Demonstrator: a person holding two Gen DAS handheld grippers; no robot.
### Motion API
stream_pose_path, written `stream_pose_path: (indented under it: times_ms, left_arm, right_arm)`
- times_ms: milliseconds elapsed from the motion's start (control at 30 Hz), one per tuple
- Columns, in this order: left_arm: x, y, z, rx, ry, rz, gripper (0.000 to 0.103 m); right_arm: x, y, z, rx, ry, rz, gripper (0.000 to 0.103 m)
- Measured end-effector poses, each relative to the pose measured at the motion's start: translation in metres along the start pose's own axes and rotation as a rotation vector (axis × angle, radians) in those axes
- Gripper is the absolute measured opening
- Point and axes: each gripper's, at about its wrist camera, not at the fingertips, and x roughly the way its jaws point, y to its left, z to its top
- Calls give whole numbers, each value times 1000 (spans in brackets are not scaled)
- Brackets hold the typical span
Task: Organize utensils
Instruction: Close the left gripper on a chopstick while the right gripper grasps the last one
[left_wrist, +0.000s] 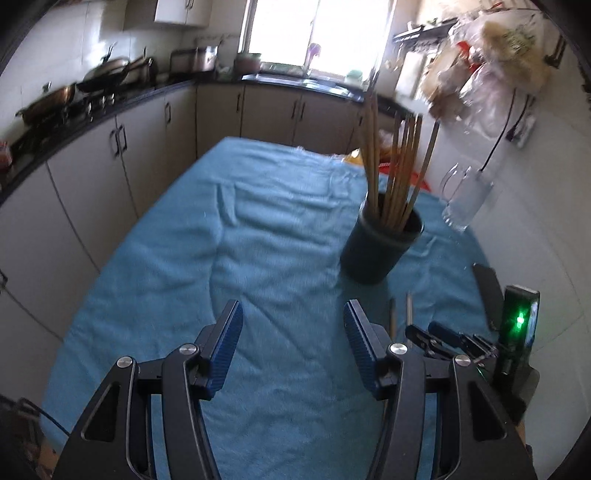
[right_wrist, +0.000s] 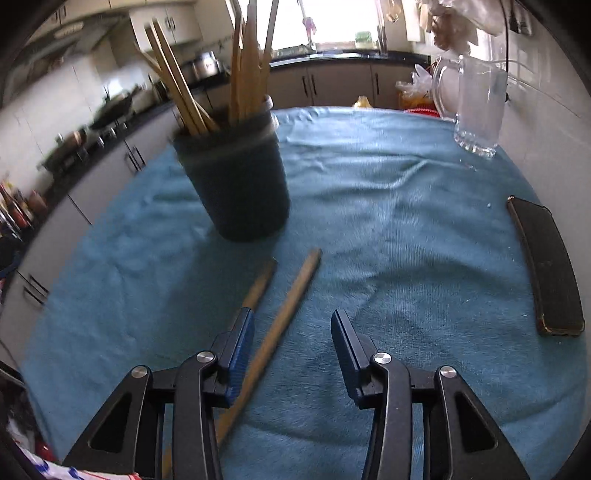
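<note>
A dark round holder (left_wrist: 380, 247) (right_wrist: 240, 184) stands on the blue cloth (left_wrist: 258, 240) (right_wrist: 406, 221), with several wooden chopsticks (left_wrist: 395, 166) (right_wrist: 243, 74) upright in it. Two loose chopsticks lie on the cloth in front of it. One chopstick (right_wrist: 291, 295) runs between the fingers of my right gripper (right_wrist: 291, 321), close to the left finger, and the pads do not press on it. The other chopstick (right_wrist: 260, 284) passes under that left finger. My left gripper (left_wrist: 293, 314) is open over bare cloth, left of the holder. The loose chopsticks' ends (left_wrist: 392, 314) show just to its right.
A clear glass mug (right_wrist: 476, 107) (left_wrist: 465, 199) stands at the far right of the table. A dark phone (right_wrist: 543, 266) lies near the right edge. Cabinets and a counter with pans (left_wrist: 92, 85) run along the left. Plastic bags (left_wrist: 491, 66) hang on the right wall.
</note>
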Motion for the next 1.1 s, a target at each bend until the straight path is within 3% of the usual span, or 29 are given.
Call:
stream_pose_path:
  times_ms: [33,100,133,200,333,500,700,867,900,933,1100]
  left_arm:
    - [3,-2,-2,-1,6,2,55]
    - [11,-12,-7,10,20,18,55]
    - [14,-16,-8,17,27,19,55]
    - [24,-30,-12,37,53,26,55]
    - [47,-62,-20,94,103,24,53]
    - [86,-98,-26,150,171,2,35]
    - [121,-131,-34,254,194,41,33]
    - [139,-140,-30,300,207,68,31]
    - [140,-141,-29,306,208,74,26]
    - [141,-141,-28,305,211,72,7]
    - [132,-113,-27,235,231,86,7]
  right_arm:
    - [1,-2,-2,-4,-2,-8,44]
    - [3,-5,0,-21,1,-49,21]
    - [4,-9,1,-20,-2,-67,15]
    - [1,-22,-1,18,-16,-81,14]
    - [-7,-51,-5,145,-24,-16,13]
    - [-12,-78,-10,265,-31,57,9]
    - [-13,-77,-12,267,-38,63,9]
    - [-12,-79,-11,271,-44,77,10]
    - [-13,-79,-12,271,-45,78,10]
    - [-13,-79,-12,268,-47,76,10]
    - [-13,-78,-13,258,-53,72,9]
